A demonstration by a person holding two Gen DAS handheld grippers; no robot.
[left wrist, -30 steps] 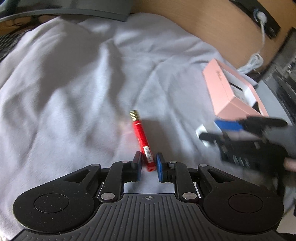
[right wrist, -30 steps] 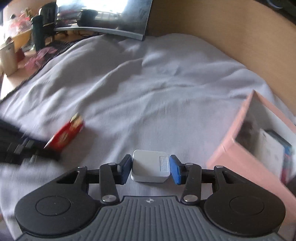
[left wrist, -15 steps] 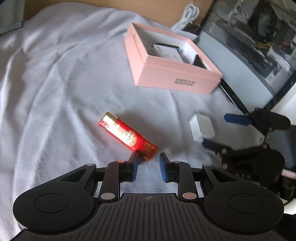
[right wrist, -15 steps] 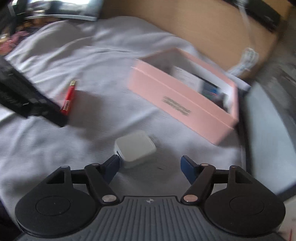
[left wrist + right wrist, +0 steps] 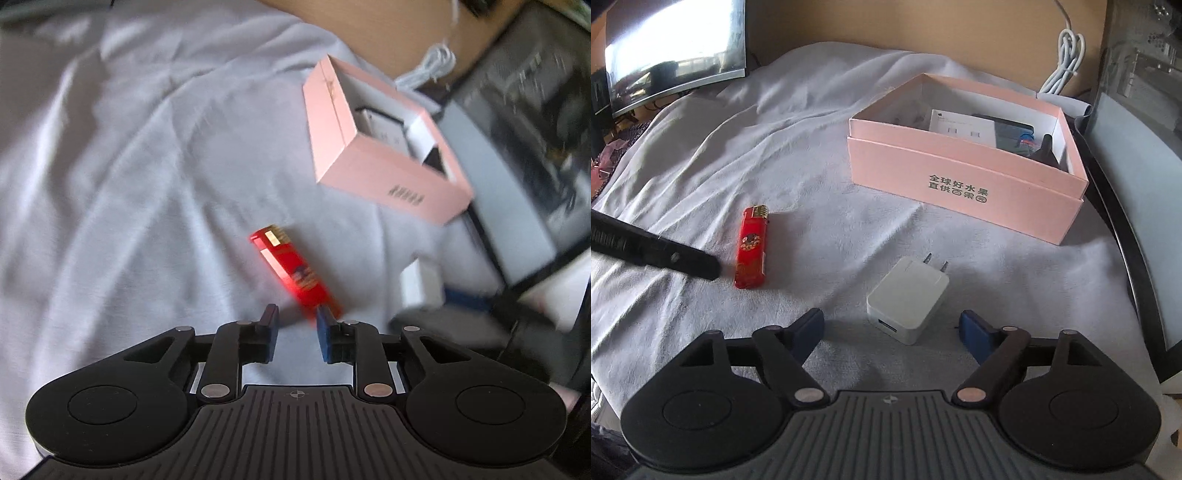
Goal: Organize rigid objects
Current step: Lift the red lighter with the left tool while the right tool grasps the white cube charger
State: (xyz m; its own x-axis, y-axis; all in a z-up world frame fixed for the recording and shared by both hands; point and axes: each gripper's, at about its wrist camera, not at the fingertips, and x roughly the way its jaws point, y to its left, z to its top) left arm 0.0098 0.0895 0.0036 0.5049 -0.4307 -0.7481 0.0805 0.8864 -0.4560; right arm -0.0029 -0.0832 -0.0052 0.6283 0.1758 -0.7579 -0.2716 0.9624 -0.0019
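Left to right in the right wrist view: the left claw (image 5: 701,264) enters from the left edge as a dark bar, its tip just beside the red lighter (image 5: 751,247). The lighter lies flat on the grey cloth (image 5: 775,147) that covers the desk. In the left wrist view the left claw (image 5: 297,326) is narrow and closing; the lighter's (image 5: 293,271) near end sits at the right pad's tip, not clearly between the pads, and the blur leaves contact unclear.

The white USB charger (image 5: 908,299) lies flat on the cloth, prongs pointing away. The right claw (image 5: 892,328) is wide and opening; the charger sits between the pads, touching neither.

The pink box (image 5: 964,181) stands open farther right, well apart from both items, already holding a white carton and dark objects.

Step in hand, as judged: both items are loose and neither is boxed. Next move: centre each claw on its item, close, lift, carry over the box rim.
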